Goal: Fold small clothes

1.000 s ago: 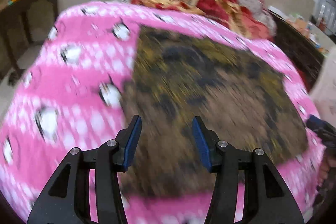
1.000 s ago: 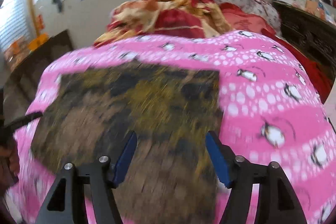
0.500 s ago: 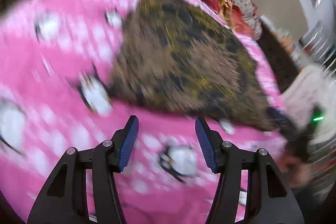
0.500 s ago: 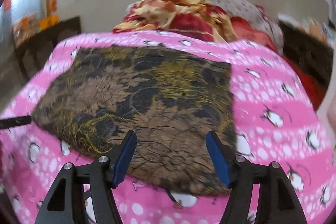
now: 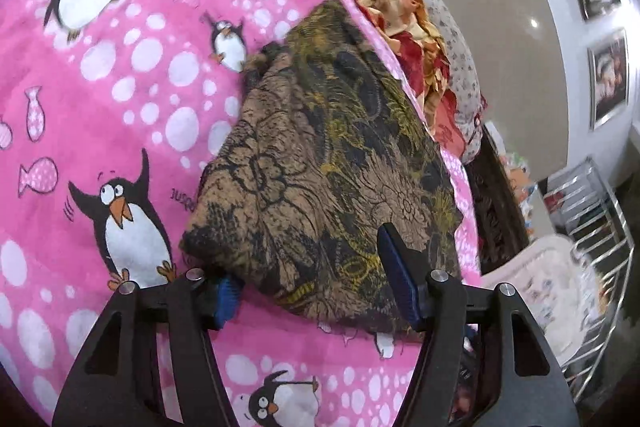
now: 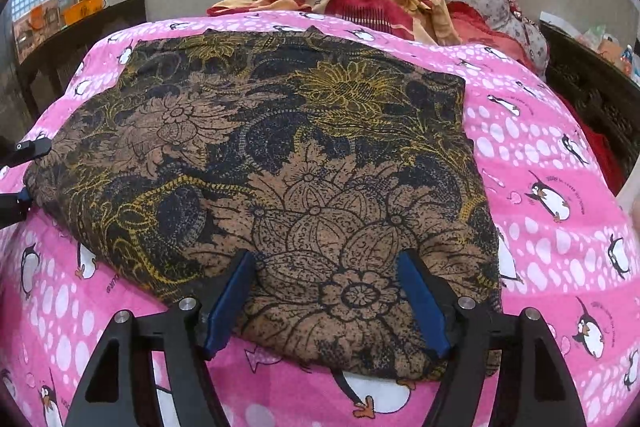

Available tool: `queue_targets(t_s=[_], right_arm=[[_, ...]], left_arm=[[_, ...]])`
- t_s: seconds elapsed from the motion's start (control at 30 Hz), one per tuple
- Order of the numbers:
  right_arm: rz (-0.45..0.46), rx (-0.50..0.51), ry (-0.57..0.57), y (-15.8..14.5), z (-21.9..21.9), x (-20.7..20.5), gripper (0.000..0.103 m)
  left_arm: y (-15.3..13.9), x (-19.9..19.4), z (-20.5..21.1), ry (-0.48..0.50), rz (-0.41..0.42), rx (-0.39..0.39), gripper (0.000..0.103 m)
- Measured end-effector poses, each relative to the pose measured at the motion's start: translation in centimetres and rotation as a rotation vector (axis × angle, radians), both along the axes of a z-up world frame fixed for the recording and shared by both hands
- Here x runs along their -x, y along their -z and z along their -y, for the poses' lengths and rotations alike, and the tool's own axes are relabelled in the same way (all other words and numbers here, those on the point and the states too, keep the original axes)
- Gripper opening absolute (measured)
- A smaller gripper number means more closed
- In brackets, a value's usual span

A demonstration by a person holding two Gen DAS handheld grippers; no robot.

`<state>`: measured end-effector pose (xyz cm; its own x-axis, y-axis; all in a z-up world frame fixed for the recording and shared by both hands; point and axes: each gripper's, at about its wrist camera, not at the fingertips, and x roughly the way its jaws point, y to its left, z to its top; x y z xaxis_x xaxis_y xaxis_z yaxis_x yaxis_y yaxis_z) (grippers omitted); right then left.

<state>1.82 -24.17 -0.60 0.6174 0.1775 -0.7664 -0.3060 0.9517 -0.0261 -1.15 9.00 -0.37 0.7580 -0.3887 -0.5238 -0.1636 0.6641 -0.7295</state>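
The cloth (image 6: 280, 167) lies flat on the pink bed (image 6: 540, 167); the left claw (image 5: 312, 283) straddles its near corner, unclenched; the right claw (image 6: 326, 303) is opening over the near edge, nothing gripped; pinch only the top layer, both corners together, then lift evenly.

Left gripper (image 5: 316, 275): my jaws stand apart at a middling gap, pointing forward and down; one blue pad sits under the cloth's (image 5: 320, 155) near edge, the other rides above it, not pressing.
Right gripper (image 6: 326, 301): my jaws are opening, tilted steeply down over the cloth's near edge, fabric between the pads but no pinch.
Seen from my right wrist: the left gripper's black tips poke in at the frame's left edge.
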Motion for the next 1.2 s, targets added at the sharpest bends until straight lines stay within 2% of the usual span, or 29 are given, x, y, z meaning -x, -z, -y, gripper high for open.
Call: queue_targets(t_s=[0.07,0.1,0.13,0.2,0.3,0.37,0.43,0.57,0.67,0.77,0.87,0.93,1.03,1.13,1.2], right_arm=[[0.0,0.001,0.0,-0.1,0.0,0.0,0.073],[-0.001,0.0,0.0,-0.1,0.0,0.0,0.073],[-0.001,-0.001,0.0,-0.1,0.0,0.0,0.073],[-0.003,-0.005,-0.002,-0.1,0.0,0.0,0.073],[-0.014,0.007,-0.005,-0.4,-0.2,-0.1,0.073],[-0.029,0.03,0.003,-1.8,-0.5,-0.5,0.073],[0.004,-0.002,-0.024,-4.4,-1.1,-1.3,0.073],[0.0,-0.116,-0.159,-9.9,-5.3,-5.6,0.073],[-0.095,-0.237,-0.295,-11.9,-10.1,-10.5,0.073],[-0.209,-0.326,-0.39,-12.1,-15.6,-15.2,0.073],[-0.33,-0.345,-0.443,-11.2,-21.2,-18.6,0.073],[-0.411,-0.303,-0.49,-10.4,-25.1,-19.9,0.073],[-0.466,-0.186,-0.539,-9.9,-29.1,-20.3,0.073],[-0.498,0.044,-0.557,-8.9,-32.8,-20.3,0.073],[-0.503,0.154,-0.572,-8.3,-34.0,-20.3,0.071]], left_arm=[[0.0,0.3,-0.7,-0.037,0.004,-0.033,0.047],[0.5,0.5,-1.6,-0.075,-0.018,-0.024,0.037],[1.1,0.4,-2.1,-0.095,-0.035,-0.009,0.033],[1.8,0.2,-2.6,-0.11,-0.038,0.018,0.03],[1.4,0.2,-1.8,-0.11,-0.035,-0.049,0.024],[1.1,0.4,-1.5,-0.107,-0.027,-0.087,0.021],[0.6,0.4,-0.8,-0.109,-0.011,-0.146,0.019],[-2.1,0.8,2.2,-0.098,0.088,-0.37,0.015],[-4.2,1.0,4.0,-0.042,0.199,-0.467,0.014],[-5.6,0.8,5.5,0.021,0.278,-0.54,0.013],[-6.2,0.3,6.4,0.07,0.319,-0.569,0.012],[-6.5,-0.2,6.8,0.109,0.34,-0.565,0.012],[-6.9,-0.6,7.3,0.149,0.367,-0.565,0.011],[-7.2,-0.9,8.0,0.17,0.378,-0.568,0.01],[-7.3,-0.9,8.3,0.177,0.381,-0.563,0.01]])
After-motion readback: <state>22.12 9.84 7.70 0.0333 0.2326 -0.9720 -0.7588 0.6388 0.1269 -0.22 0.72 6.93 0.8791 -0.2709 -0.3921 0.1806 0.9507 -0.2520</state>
